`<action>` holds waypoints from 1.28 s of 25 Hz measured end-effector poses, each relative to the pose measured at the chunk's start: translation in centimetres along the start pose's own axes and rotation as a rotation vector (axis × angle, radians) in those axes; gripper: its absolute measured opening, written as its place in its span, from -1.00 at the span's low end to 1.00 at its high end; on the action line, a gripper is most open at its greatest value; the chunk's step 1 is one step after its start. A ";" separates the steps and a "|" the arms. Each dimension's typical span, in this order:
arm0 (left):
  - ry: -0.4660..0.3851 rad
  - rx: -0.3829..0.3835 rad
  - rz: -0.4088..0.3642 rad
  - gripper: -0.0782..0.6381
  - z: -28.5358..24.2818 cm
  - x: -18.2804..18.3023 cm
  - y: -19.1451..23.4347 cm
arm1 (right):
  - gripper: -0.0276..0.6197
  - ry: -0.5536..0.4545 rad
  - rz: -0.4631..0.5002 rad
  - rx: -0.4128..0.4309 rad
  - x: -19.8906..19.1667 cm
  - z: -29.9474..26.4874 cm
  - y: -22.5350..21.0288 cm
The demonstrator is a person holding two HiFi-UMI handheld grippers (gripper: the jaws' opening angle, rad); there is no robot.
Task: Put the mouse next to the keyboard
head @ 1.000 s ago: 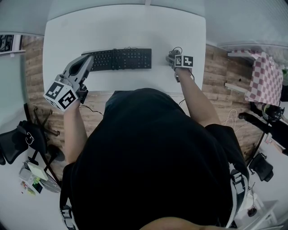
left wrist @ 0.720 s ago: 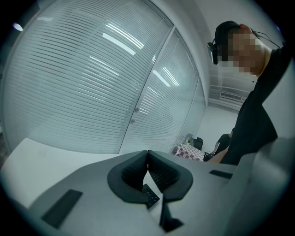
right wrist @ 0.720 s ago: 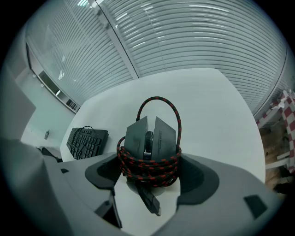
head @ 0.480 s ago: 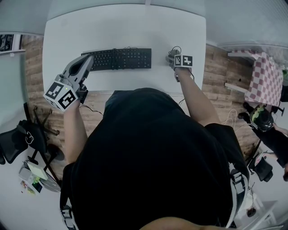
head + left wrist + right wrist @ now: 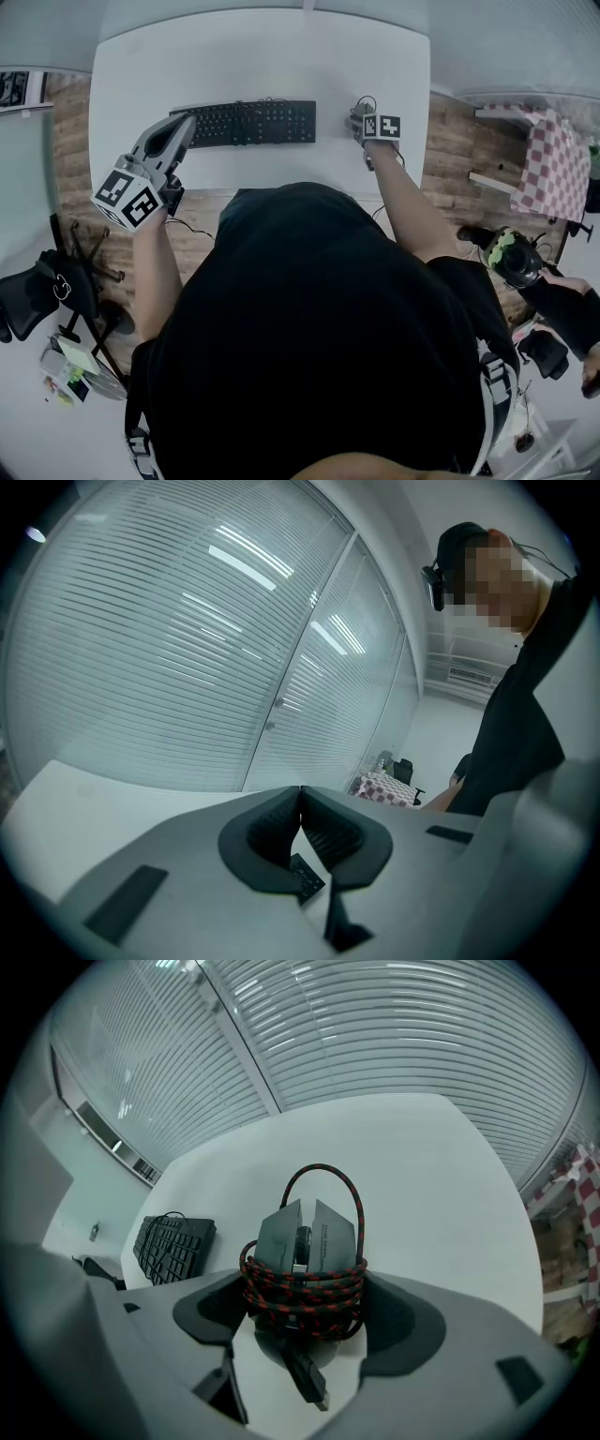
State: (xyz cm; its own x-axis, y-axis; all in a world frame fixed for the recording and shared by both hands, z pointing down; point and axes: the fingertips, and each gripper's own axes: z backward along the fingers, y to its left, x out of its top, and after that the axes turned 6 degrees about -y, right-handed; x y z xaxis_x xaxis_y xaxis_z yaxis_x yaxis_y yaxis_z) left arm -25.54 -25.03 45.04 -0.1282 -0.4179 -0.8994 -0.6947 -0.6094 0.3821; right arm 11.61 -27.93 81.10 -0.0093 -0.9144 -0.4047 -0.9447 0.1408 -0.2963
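Note:
The black keyboard (image 5: pixel 242 123) lies across the middle of the white table (image 5: pixel 262 56). Right of it sits the grey mouse (image 5: pixel 356 112), its red-and-black braided cable wound around its body. In the right gripper view the mouse (image 5: pixel 305 1241) stands between the pads of my right gripper (image 5: pixel 309 1321), which press on the cable bundle; the keyboard (image 5: pixel 173 1241) shows to its left. My right gripper (image 5: pixel 360 120) rests on the table. My left gripper (image 5: pixel 184 122) hovers by the keyboard's left end, and in its own view it (image 5: pixel 300 794) is shut on nothing.
A red-checked cloth (image 5: pixel 553 159) covers a small table at the right. Another person's arm with a green-and-black device (image 5: pixel 511 255) shows at the right edge. An office chair (image 5: pixel 37 291) stands on the wooden floor at the left.
Neither gripper has moved. The other person's device at the right edge has shifted left and down into view.

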 end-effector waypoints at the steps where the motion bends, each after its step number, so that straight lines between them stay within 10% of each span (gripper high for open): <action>1: 0.000 0.000 0.000 -0.72 0.1 0.0 0.1 | 0.32 0.002 0.000 0.001 -0.1 -0.1 0.1; 32: 0.011 -0.007 -0.001 -0.72 -0.8 0.3 -0.3 | 0.32 0.011 0.015 0.001 0.7 0.4 0.6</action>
State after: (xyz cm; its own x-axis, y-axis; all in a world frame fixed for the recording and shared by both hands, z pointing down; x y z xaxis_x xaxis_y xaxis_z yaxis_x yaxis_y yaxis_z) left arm -24.82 -25.49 44.84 -0.1198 -0.4251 -0.8972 -0.6901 -0.6140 0.3831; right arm 11.15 -28.31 80.35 -0.0270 -0.9163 -0.3997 -0.9439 0.1550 -0.2914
